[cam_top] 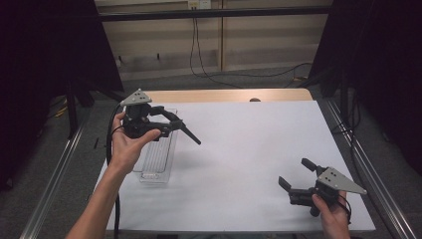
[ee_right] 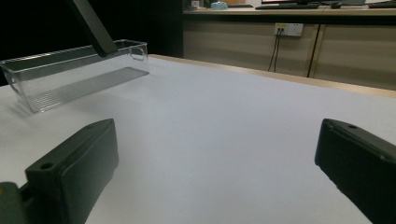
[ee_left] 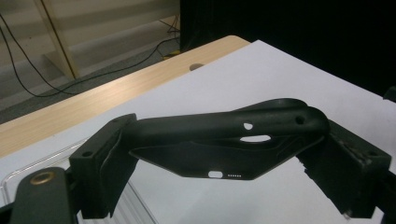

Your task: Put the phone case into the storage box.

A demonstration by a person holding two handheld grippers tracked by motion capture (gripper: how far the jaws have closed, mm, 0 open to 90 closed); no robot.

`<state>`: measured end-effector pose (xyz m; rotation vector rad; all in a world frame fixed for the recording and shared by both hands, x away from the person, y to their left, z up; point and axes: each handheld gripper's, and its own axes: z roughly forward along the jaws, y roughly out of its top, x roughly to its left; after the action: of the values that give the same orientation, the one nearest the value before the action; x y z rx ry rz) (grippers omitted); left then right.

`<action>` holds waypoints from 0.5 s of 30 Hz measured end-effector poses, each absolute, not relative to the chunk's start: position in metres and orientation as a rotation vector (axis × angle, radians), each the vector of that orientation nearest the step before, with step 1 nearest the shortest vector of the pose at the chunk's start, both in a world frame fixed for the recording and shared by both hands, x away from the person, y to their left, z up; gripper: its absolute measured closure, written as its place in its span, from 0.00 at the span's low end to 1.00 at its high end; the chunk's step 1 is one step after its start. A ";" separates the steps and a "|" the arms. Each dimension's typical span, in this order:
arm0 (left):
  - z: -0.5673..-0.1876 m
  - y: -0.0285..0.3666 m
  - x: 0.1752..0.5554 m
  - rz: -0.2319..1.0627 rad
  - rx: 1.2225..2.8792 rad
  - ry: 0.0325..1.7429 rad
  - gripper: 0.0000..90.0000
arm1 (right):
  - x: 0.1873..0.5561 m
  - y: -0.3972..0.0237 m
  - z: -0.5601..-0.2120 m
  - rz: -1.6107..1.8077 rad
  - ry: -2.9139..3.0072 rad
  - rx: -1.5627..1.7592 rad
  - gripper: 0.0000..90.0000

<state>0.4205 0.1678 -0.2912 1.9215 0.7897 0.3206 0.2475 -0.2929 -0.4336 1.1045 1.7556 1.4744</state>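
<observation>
Left gripper pinches a black plastic part, lifted above the clear tray; placing it appears undone, while the right gripper, well right of the tray, rests spread and empty.

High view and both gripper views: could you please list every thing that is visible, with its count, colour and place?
Black plastic part: one, black, long with small holes, clamped between the left gripper's jaws, raised over the tray.
Clear tray: one, transparent, long and narrow, on the left side of the white sheet, nothing inside.
White sheet: one, white, covering most of the table.
Table: one, light wood, its far edge bare beyond the sheet.
Cables: several, black, on the floor and wall behind the table.
Left gripper: one, black, held up in the left hand.
Right gripper: one, black, jaws apart, low over the sheet's near right corner, in the right hand.
</observation>
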 end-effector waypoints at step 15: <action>-0.283 0.186 0.435 0.369 1.880 0.868 0.16 | 0.248 -0.294 -0.435 1.462 1.759 1.111 0.00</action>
<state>0.4346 0.1857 -0.2833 1.8802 0.8677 0.3692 0.2476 -0.2938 -0.4352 1.1108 1.7593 1.4620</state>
